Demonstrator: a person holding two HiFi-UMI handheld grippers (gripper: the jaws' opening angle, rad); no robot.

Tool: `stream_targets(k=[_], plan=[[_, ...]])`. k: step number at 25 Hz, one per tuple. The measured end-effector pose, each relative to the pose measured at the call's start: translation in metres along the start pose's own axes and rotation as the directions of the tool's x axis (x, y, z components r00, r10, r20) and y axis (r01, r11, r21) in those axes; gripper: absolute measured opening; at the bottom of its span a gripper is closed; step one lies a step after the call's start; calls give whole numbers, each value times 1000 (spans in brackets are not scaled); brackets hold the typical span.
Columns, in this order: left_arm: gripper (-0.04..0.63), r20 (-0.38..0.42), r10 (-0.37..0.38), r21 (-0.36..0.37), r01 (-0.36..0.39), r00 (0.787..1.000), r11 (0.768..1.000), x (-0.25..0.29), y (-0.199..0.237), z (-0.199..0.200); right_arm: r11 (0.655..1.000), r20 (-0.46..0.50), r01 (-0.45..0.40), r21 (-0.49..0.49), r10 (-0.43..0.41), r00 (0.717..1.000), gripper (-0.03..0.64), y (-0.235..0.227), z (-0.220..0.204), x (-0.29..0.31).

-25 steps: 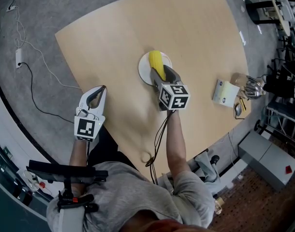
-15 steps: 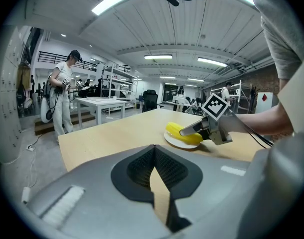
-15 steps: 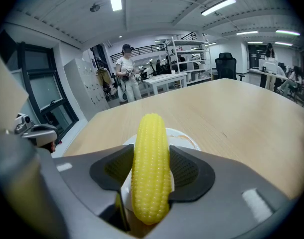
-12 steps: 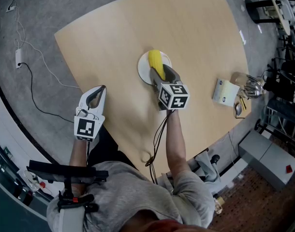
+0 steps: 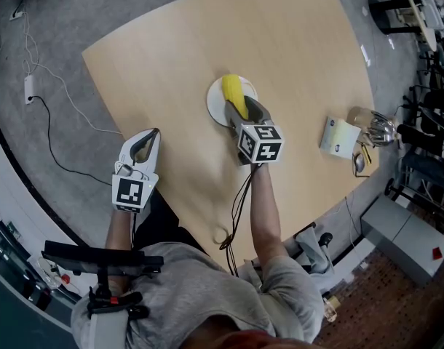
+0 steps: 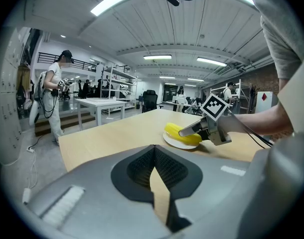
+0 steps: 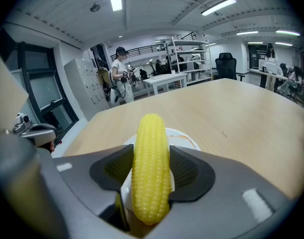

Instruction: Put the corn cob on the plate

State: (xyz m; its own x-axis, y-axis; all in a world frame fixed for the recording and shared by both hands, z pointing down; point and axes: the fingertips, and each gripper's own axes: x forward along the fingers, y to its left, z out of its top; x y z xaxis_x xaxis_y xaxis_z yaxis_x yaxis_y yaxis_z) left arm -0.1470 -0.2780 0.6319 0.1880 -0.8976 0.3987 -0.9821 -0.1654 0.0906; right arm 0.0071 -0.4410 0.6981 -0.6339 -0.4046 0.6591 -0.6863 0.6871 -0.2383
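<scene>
At the middle of the tabletop [image 5: 302, 57], the right gripper [image 5: 245, 112] has its fingers clamped on the corn [image 5: 233, 91], which hangs over the white plate [image 5: 215, 109]. The left gripper [image 5: 154, 134] is by the near left edge, fingers together with nothing between them.

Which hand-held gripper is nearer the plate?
Right. The right hand-held gripper holds the corn over the plate; the left hand-held gripper is far off, at the table edge.
</scene>
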Motion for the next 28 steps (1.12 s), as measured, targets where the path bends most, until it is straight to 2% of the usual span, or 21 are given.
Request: stream_targets(k=[11,28], plan=[[20,7,5,5,-5,1000,1000,-3,-2,3,999,19,-6,35,6,1000,233,0,3,-3],[20,27,-11,18,10,1000,1000,-16,-13,13,1000,38,5,30,-6,999,250,5,11,-28]])
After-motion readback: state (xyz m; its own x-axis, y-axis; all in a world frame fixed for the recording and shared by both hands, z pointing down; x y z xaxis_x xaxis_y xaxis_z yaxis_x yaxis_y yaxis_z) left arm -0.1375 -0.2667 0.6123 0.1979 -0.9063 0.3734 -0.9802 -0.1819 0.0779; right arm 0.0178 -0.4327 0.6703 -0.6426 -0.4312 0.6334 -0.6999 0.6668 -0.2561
